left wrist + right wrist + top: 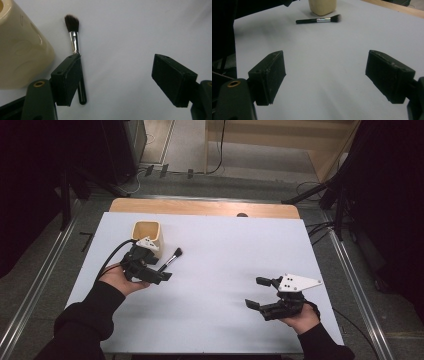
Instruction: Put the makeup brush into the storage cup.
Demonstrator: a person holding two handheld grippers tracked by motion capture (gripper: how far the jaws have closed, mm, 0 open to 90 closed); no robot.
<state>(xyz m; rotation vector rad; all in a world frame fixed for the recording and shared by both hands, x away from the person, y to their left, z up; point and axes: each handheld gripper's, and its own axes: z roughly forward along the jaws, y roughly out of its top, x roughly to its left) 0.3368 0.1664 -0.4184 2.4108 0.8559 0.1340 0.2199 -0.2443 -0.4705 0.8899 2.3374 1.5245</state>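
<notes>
While the brush lies flat: the step in hand looks like picking it up with the left gripper, likely to drop it in the cup.
Brush (75, 47): flat on the white table (225, 250), bristles pointing away from the person, black handle toward the hand; just beside the cup, apart from it.
Cup (148, 236): cream, upright, open top, at the far left of the table, just behind the left gripper.
Left gripper (161, 271): jaws wide apart, holding nothing; in its own view the brush handle runs along the inner face of the left-hand jaw, so the brush sits at one edge of the gap, not the middle.
Right gripper (261, 292): jaws spread, empty, resting well apart at the near right; no part in this step, I judge.
Aim: shift the left gripper sideways toward the cup so the handle lies midway between the jaws.
Grip spot: the black handle just below the metal ferrule, not the bristles.
Descent: bring the jaw tips down to the table on both sides of the handle before closing.
Risk: closing from here could roll the brush or pinch it off-centre; the cup's wall is near enough to be nudged.
</notes>
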